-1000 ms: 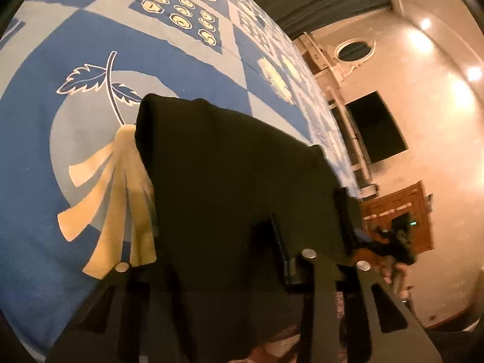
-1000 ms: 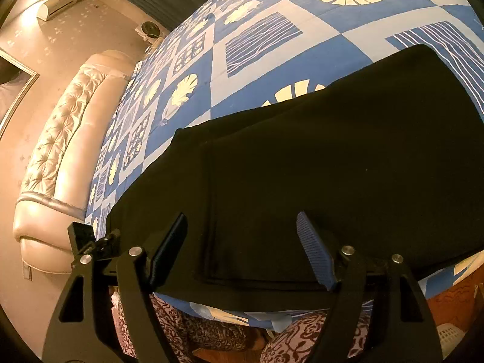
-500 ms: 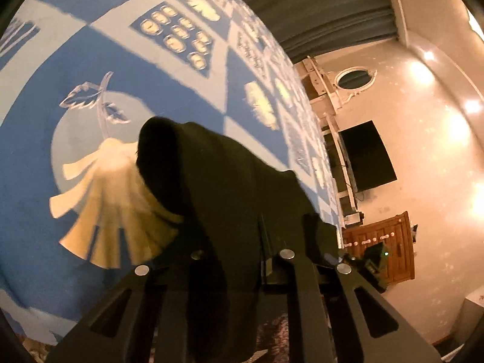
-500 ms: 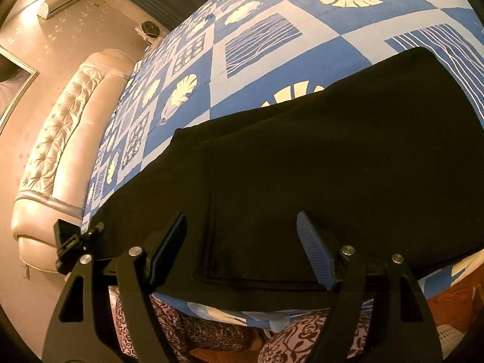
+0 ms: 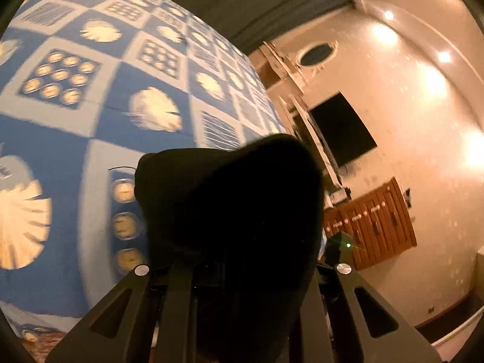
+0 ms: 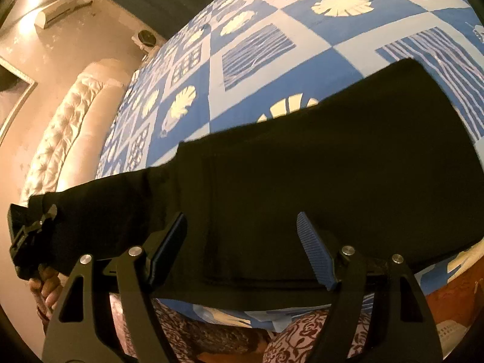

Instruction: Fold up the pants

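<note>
Black pants (image 6: pixel 348 157) lie flat across the near edge of a blue and white patterned bedspread (image 6: pixel 272 15). My right gripper (image 6: pixel 242 220) hovers open just above the pants near their front hem, with nothing pinched between its pads. My left gripper (image 5: pixel 239 260) is shut on one end of the pants (image 5: pixel 230 199), which bunches up over its fingers and hides the tips. In the right wrist view the left gripper (image 6: pixel 39 220) is at the far left, holding that end raised off the bed.
A tufted cream headboard (image 6: pixel 69 127) runs along the bed's left side. A dark wall screen (image 5: pixel 341 130) and a wooden dresser (image 5: pixel 372 220) stand beyond the bed. A person's hand (image 6: pixel 45 287) and patterned clothing (image 6: pixel 196 332) are at the near edge.
The left gripper closed on the pants' end and rose, lifting that end off the bedspread. The right gripper stayed where it was, open.
</note>
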{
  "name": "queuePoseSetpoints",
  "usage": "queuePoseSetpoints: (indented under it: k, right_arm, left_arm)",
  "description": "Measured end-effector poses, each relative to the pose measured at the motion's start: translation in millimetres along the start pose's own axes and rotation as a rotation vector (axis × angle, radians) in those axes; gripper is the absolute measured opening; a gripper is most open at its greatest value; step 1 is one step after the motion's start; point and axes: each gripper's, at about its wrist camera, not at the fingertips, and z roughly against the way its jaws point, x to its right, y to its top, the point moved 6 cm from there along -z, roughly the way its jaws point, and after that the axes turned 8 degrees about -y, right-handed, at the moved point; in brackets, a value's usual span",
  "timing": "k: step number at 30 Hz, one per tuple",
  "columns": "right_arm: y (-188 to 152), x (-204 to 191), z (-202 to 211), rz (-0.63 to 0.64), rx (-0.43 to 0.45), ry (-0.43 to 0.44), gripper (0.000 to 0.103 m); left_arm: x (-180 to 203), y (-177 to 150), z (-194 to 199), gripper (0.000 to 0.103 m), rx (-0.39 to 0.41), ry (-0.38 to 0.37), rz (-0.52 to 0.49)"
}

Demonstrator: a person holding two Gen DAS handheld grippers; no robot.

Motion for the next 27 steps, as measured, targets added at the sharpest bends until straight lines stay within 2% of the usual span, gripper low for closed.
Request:
queuePoseSetpoints:
  k: [5, 11, 16, 21, 23, 27]
  right_arm:
    - [17.1, 13.5, 24.2, -0.048, 0.049, 0.022, 0.075]
    - [35.8, 52.6, 53.3, -0.132, 0.102, 0.033, 0.075]
    - [40.1, 85.4, 69.0, -0.19, 0.13, 0.04, 0.075]
    - [41.9, 108.6, 72.4, -0.238, 0.137, 0.057, 0.075]
    - [43.9, 116.2, 73.0, -0.256, 0.141, 0.067, 0.075]
    - [45.6, 124.4, 74.2, -0.285, 0.15, 0.083, 0.075]
  left_arm:
    - [45.7, 6.6, -72.3, 0.015, -0.096, 0.027, -0.089]
    - [65.1, -10.0, -163.6, 0.015, -0.2, 0.074, -0.139]
    - [59.0, -34.2, -226.5, 0.015, -0.267, 0.156, -0.143]
    - [38.2, -54.5, -271.2, 0.016, -0.305, 0.286, -0.157]
    - [30.5, -58.8, -282.1, 0.019, -0.312, 0.32, -0.137]
    - [31.0, -60.8, -293.9, 0.036, -0.296, 0.326, -0.09]
